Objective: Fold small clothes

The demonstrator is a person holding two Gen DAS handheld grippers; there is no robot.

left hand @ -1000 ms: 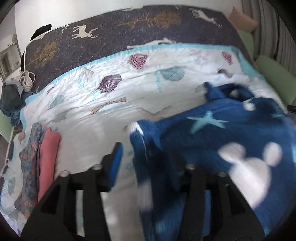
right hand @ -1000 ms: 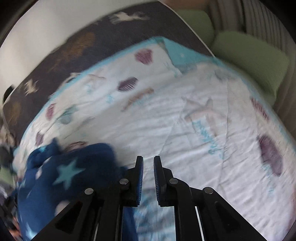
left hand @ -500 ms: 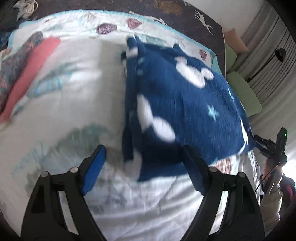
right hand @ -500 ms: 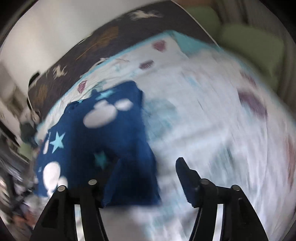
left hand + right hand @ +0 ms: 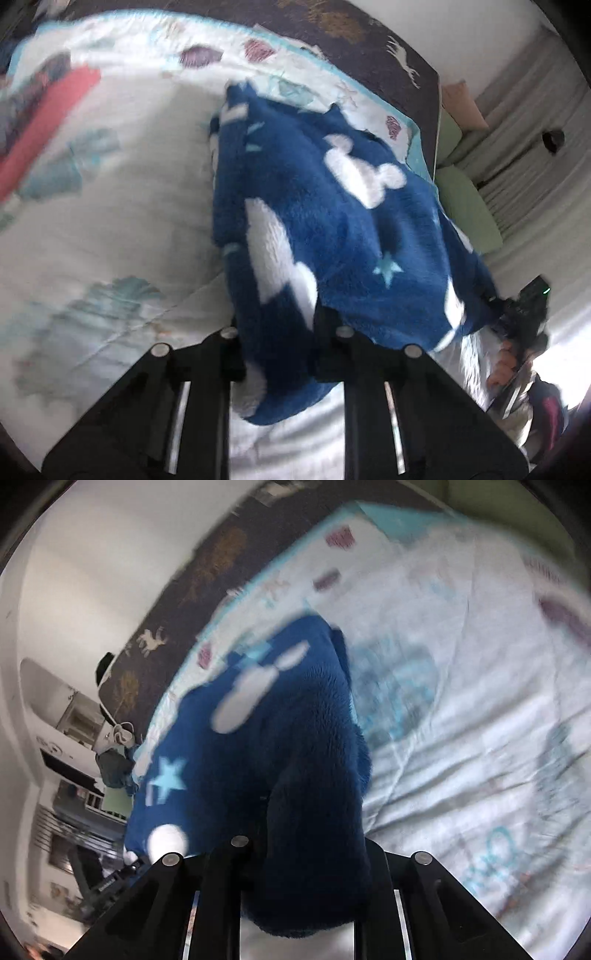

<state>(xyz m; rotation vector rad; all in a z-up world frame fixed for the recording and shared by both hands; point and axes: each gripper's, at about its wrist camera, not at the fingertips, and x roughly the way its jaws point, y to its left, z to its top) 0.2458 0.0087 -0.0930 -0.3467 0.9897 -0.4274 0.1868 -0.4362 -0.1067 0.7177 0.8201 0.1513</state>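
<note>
Blue fleece garment [image 5: 332, 229] on the bed [image 5: 122, 206], spread over the seashell-print quilt, near edge lifted off it. Both near corners taken:

- Left gripper [image 5: 277, 332] – jaws just closed, pinching the garment's near-left corner; fabric bunched thick between the jaws and spilling below them.
- Right gripper [image 5: 306, 853] – jaws just closed too, pinching the near-right corner; a fat wad of fleece fills the gap and hangs past it.

Handling, judged from the pile and drape:
- Soft, plush, no stiffness – sags between the two grips, won't hold a crease unaided.
- Light, though bulky; thick pile means the jaws never fully meet.
- Grippy rather than slippery; likely to drag on the quilt and pull it into wrinkles.
- Not fragile. Main risk is catching a single layer or a loose fold, so the fold comes out skewed.

Where to hold: at corners or a hem, both layers pinched together, the two grips level with each other. Mid-panel grabs would only bunch it.

Writing and labels:
- No tag or brand legible on the garment; pattern of white mouse-head shapes and pale stars only.
- Teal lettering printed on the quilt in the right wrist view [image 5: 491, 853] – too blurred to read.
- Nothing else readable; room furniture at the left edge of that view too smeared.
</note>
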